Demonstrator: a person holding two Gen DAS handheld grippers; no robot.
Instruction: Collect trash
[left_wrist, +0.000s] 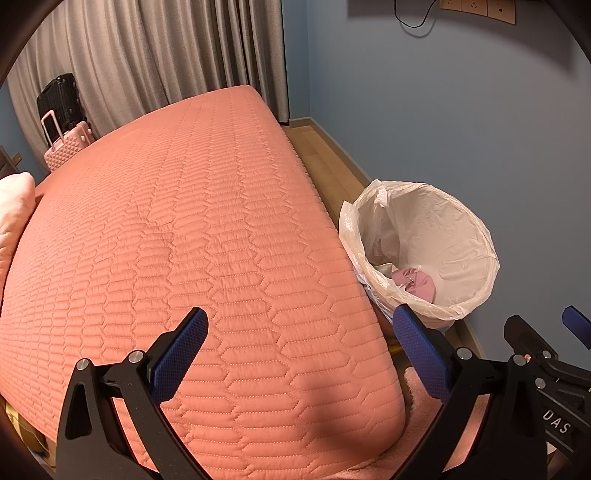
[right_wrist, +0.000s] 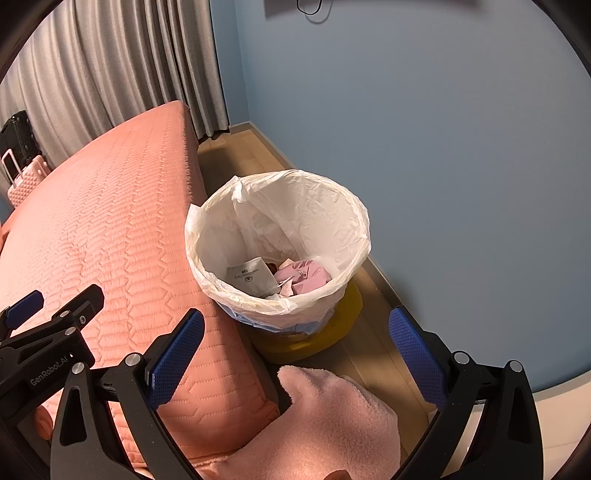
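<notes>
A trash bin (right_wrist: 343, 236) lined with a white plastic bag stands on the floor between the bed and the wall, also seen in the left wrist view as the trash bin (left_wrist: 476, 236). Inside lie crumpled pink trash (right_wrist: 304, 275) and a white printed packet (right_wrist: 251, 277). My right gripper (right_wrist: 295, 350) hangs open and empty just in front of the bin. My left gripper (left_wrist: 301, 350) is open and empty over the bed's near corner, left of the bin. In the left wrist view the right gripper (left_wrist: 546, 343) shows at the right edge.
A salmon quilted bed (left_wrist: 184, 240) fills the left. A pink fluffy cloth (right_wrist: 332, 417) lies below the right gripper. Pink and black suitcases (left_wrist: 62, 125) stand by grey curtains (left_wrist: 166, 51). The blue wall (right_wrist: 443, 147) is close on the right; wooden floor (right_wrist: 240, 155) runs between.
</notes>
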